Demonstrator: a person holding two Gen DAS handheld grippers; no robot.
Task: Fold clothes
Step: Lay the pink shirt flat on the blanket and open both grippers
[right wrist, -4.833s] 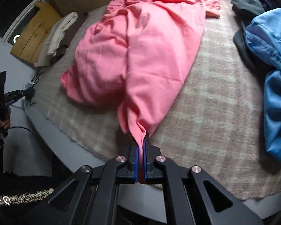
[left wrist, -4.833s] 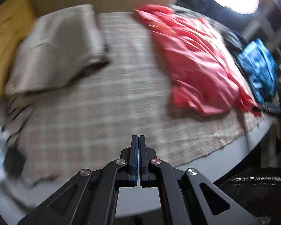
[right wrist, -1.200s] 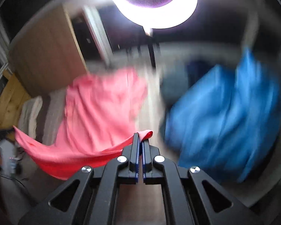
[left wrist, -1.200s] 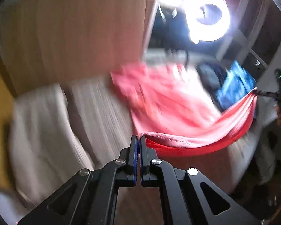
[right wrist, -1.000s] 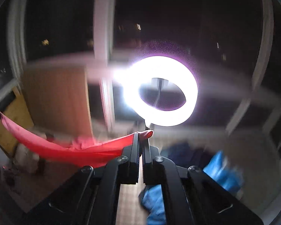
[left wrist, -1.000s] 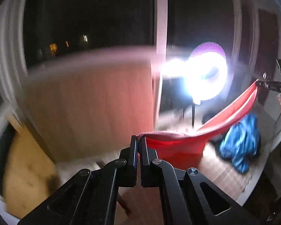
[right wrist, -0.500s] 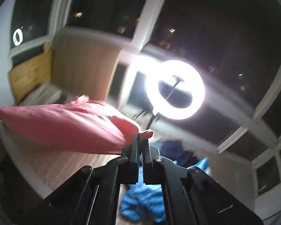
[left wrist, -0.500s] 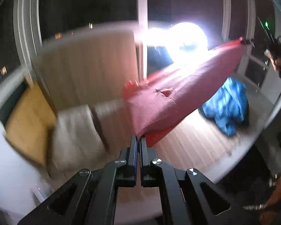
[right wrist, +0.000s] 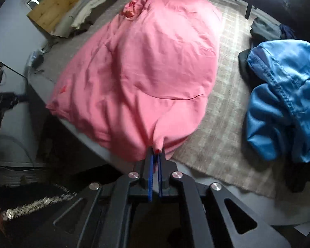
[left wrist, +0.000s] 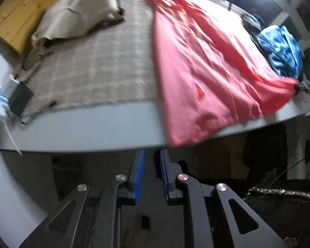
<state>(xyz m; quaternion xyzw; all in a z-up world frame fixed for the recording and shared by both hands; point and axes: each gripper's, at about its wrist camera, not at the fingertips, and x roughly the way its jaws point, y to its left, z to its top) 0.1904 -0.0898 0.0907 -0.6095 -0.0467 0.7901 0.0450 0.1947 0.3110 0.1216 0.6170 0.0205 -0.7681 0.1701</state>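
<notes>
Two grippers hang at the near edge of the table (left wrist: 82, 124). The left gripper (left wrist: 150, 161) has just been opening; its jaws stand apart with nothing between them, and the near left corner of the pink garment (left wrist: 206, 66) lies loose just ahead of it, drooping over the table's edge. The right gripper (right wrist: 154, 159) is clenched on the garment's near right corner, a nub of pink cloth pinched between its pads.

That garment lies spread lengthwise over the checked cloth (left wrist: 93, 66), between a beige pile (left wrist: 78, 10) at far left and a blue garment (right wrist: 283, 107) at right.

My worry is the overhang: cloth past the edge could drag the garment off once the right corner is let go. It also lies puffed and creased, so a fold made now would likely trap wrinkles. Pulling rightward might snag the blue garment.
</notes>
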